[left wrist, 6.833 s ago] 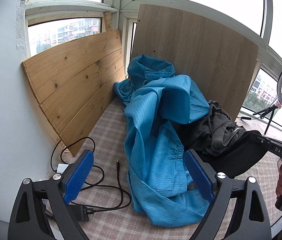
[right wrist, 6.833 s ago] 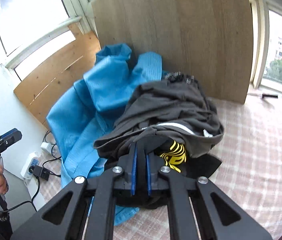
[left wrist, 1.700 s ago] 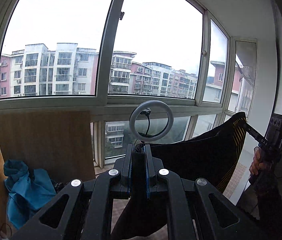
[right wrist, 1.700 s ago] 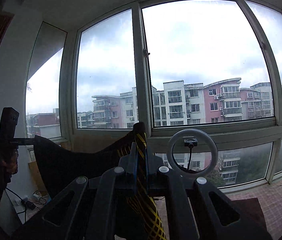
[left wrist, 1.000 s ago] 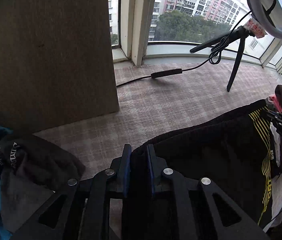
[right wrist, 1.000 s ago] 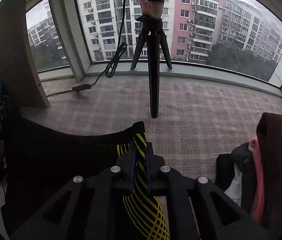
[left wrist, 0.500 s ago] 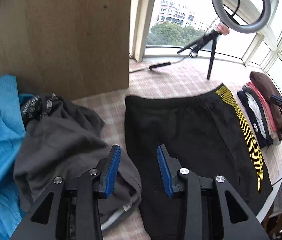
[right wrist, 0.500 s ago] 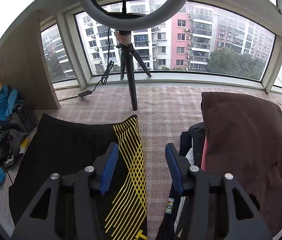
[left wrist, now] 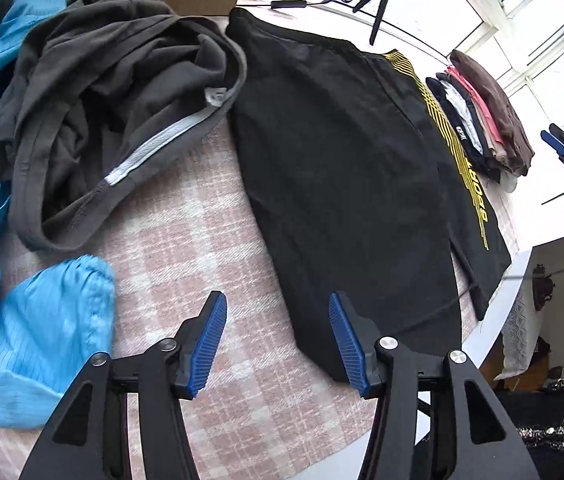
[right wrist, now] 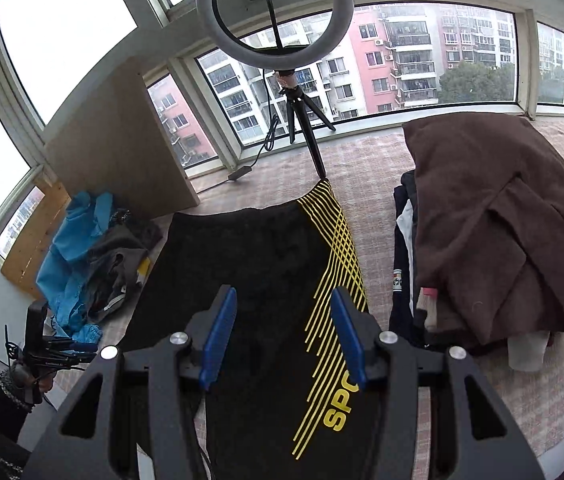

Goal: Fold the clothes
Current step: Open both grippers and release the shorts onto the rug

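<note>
One checked table [left wrist: 186, 248] under both jaws, black shorts [left wrist: 346, 168] spread flat ahead of them, grey garment [left wrist: 94, 92] heaped beyond the left jaws, folded stack [right wrist: 494, 232] right of the right jaws, left gripper [left wrist: 277, 340] jaws opening, empty, right gripper [right wrist: 282, 338] jaws apart, empty

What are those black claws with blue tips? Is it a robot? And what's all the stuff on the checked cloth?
No robot here. A person holds two grabber tools, one in each hand, and each has a camera looking along its blue fingers. One picture is from the left gripper, whose jaws are opening, the other from the right gripper. Both hold nothing. On the checked cloth lie black shorts with yellow stripes, spread flat. To one side are a crumpled grey garment and a blue one; to the other, a stack of folded clothes. By the window stands a ring light.
</note>
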Action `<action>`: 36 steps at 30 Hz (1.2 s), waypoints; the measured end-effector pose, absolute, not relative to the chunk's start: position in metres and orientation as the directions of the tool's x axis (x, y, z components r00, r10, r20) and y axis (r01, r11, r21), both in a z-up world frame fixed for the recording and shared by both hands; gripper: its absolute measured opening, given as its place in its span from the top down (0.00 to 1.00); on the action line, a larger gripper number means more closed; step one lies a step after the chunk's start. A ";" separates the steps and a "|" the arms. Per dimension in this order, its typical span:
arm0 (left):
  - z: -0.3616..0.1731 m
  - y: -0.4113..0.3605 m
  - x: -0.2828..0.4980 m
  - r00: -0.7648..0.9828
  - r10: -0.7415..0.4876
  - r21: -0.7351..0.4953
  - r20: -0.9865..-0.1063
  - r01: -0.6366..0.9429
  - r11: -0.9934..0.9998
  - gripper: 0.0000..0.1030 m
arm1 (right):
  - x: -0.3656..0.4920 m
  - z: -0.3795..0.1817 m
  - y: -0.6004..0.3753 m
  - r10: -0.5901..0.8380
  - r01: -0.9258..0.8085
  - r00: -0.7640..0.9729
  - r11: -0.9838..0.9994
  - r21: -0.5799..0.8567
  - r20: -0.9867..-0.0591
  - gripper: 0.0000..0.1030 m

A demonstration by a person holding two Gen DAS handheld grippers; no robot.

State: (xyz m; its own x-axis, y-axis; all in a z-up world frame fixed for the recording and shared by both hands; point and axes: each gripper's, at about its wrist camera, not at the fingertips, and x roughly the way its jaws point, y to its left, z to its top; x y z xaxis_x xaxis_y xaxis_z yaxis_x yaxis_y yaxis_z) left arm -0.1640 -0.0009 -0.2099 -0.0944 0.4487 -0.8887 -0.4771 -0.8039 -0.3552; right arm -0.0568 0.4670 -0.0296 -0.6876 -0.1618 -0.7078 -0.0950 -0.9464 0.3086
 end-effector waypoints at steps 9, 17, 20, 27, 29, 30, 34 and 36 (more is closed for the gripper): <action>-0.229 0.028 -0.167 0.037 0.515 -0.460 -0.856 -0.509 -0.728 0.99 | -0.039 -0.037 0.450 -0.057 -0.163 -0.657 -0.963 0.215 -0.752 0.53; -0.166 -0.039 -0.150 -0.209 0.321 -0.178 -0.924 -0.508 -0.843 0.40 | -0.035 -0.035 0.443 -0.058 -0.149 -0.644 -0.968 0.199 -0.763 0.53; -0.147 -0.059 -0.147 -0.214 0.325 -0.195 -0.921 -0.470 -0.861 0.45 | -0.049 -0.035 0.442 -0.057 -0.125 -0.644 -0.976 0.178 -0.763 0.53; -0.097 0.004 -0.196 -0.340 0.424 -0.232 -0.839 -0.481 -0.845 0.45 | -0.134 -0.048 0.456 -0.051 -0.062 -0.663 -0.990 0.123 -0.747 0.53; -0.099 0.049 -0.231 -0.371 0.423 -0.230 -0.827 -0.463 -0.856 0.45 | -0.170 -0.061 0.462 -0.037 -0.069 -0.652 -0.992 0.108 -0.758 0.53; -0.103 0.073 -0.250 -0.385 0.413 -0.224 -0.825 -0.449 -0.865 0.45 | -0.187 -0.069 0.466 -0.041 -0.074 -0.646 -0.990 0.116 -0.762 0.53; -0.136 0.138 -0.327 -0.420 0.327 -0.161 -0.846 -0.383 -0.910 0.46 | -0.249 -0.102 0.476 -0.065 -0.077 -0.614 -0.987 0.141 -0.786 0.53; -0.158 0.151 -0.360 -0.427 0.264 -0.120 -0.865 -0.336 -0.934 0.46 | -0.273 -0.118 0.478 -0.045 -0.073 -0.599 -0.991 0.110 -0.799 0.53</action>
State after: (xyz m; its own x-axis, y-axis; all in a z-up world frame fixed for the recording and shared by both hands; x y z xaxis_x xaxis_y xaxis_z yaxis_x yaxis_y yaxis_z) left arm -0.3597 0.1510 -0.1579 -0.4271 0.2644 -0.8647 -0.3360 -0.9342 -0.1197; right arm -0.2728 0.4780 -0.1184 -0.5993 -0.0450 -0.7992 -0.0726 -0.9912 0.1103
